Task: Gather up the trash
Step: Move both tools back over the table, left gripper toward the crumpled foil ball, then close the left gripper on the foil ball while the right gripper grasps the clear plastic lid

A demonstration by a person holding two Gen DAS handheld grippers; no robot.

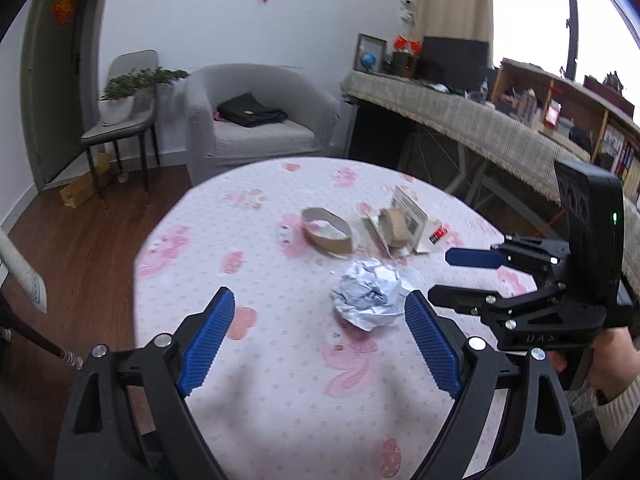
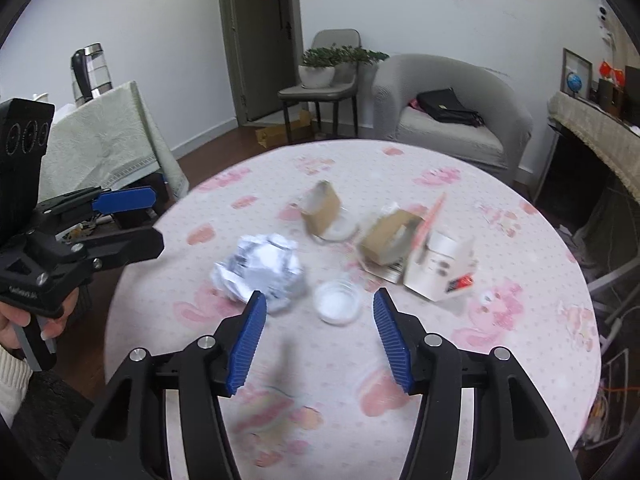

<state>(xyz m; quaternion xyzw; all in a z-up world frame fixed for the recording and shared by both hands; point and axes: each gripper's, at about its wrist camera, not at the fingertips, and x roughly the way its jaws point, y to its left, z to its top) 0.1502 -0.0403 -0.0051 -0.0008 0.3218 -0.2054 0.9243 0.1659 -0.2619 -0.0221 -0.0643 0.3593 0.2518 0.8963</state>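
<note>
A crumpled white paper ball (image 1: 368, 294) lies mid-table; it also shows in the right wrist view (image 2: 262, 268). Behind it are a brown cardboard ring (image 1: 328, 232), also seen from the right (image 2: 322, 210), a torn brown cardboard piece (image 1: 394, 226) and a white carton (image 1: 420, 220), which also shows in the right wrist view (image 2: 440, 266). A clear plastic lid (image 2: 338, 302) lies just ahead of my right gripper (image 2: 318, 306), which is open and empty. My left gripper (image 1: 320, 304) is open and empty above the table, its right finger beside the paper ball.
The trash lies on a round table (image 1: 260, 360) with a pink flowered cloth. A grey armchair (image 1: 256, 120) with a black bag and a chair with a potted plant (image 1: 124, 96) stand behind. A long covered bench (image 1: 460, 120) runs along the right.
</note>
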